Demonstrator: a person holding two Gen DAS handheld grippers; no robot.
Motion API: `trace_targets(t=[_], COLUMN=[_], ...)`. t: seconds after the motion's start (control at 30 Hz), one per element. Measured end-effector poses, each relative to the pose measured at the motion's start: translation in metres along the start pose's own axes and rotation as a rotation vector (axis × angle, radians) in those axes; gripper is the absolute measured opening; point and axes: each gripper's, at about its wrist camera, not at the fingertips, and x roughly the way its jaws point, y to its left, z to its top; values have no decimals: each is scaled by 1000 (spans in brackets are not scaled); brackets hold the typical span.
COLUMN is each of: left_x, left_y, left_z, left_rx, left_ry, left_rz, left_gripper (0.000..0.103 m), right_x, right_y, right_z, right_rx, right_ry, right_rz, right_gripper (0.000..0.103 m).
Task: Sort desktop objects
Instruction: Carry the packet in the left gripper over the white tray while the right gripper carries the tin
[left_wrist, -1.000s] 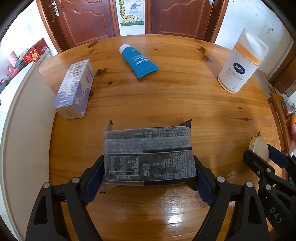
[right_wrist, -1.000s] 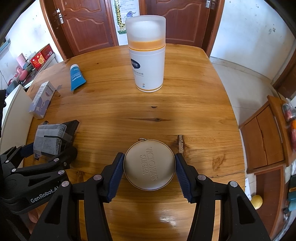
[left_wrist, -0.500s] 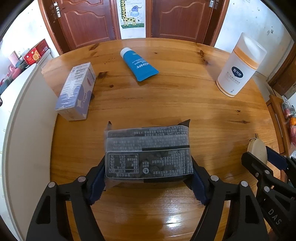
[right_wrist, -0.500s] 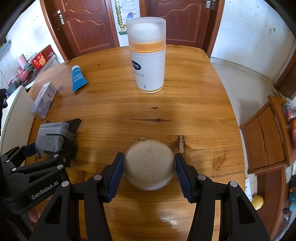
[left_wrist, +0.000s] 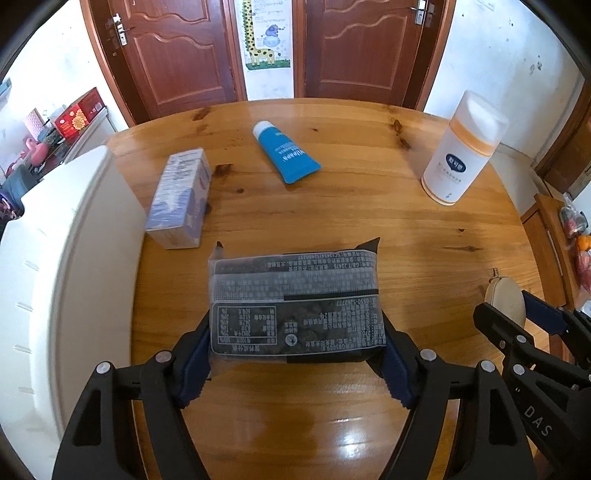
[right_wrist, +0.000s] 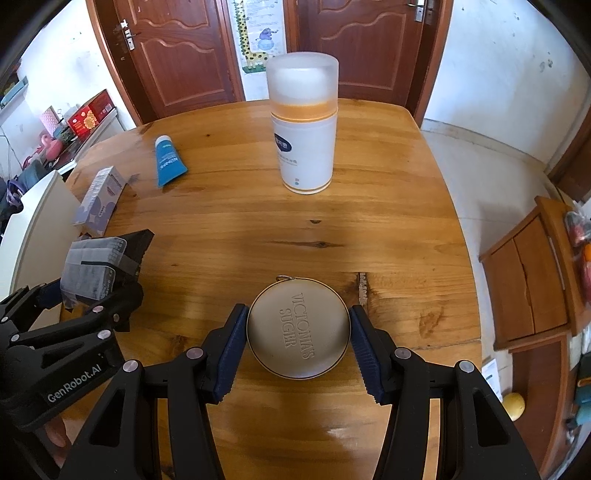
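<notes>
A dark plastic packet (left_wrist: 295, 295) with white print sits crosswise between the blue pads of my left gripper (left_wrist: 295, 343), which is shut on it near the table's front left. The right wrist view also shows this packet (right_wrist: 96, 266), held in the left gripper (right_wrist: 85, 295). A round beige zip case (right_wrist: 297, 328) with embossed letters lies between the pads of my right gripper (right_wrist: 297, 334), and both pads press its sides. From the left wrist view, the case (left_wrist: 504, 299) and the right gripper (left_wrist: 517, 314) sit at the right edge.
On the round wooden table (left_wrist: 332, 206) lie a blue tube (left_wrist: 286, 157) and a pale purple box (left_wrist: 181, 195). A white bottle with an orange band (right_wrist: 303, 136) stands further back. A white panel (left_wrist: 74, 258) borders the left edge; a wooden cabinet (right_wrist: 528, 277) stands right.
The left jaws narrowed onto the packet, and the left gripper rose a little with it. The right gripper and the round case have stayed where they were.
</notes>
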Motion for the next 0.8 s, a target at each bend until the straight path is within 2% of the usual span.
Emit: trace_targets(t=[0.37, 0.8], left_x=[-45, -118], left_y=[16, 38], left_z=[-12, -37], left_rx=[-9, -44], left_ry=[-42, -91], left_rz=[9, 37], left_gripper=[76, 76], right_x=[-28, -72], right_y=[12, 34], right_z=[-10, -21], right_rx=[-18, -66], right_ry=[-14, -46], right_rz=[19, 57], right_gripper=[54, 54])
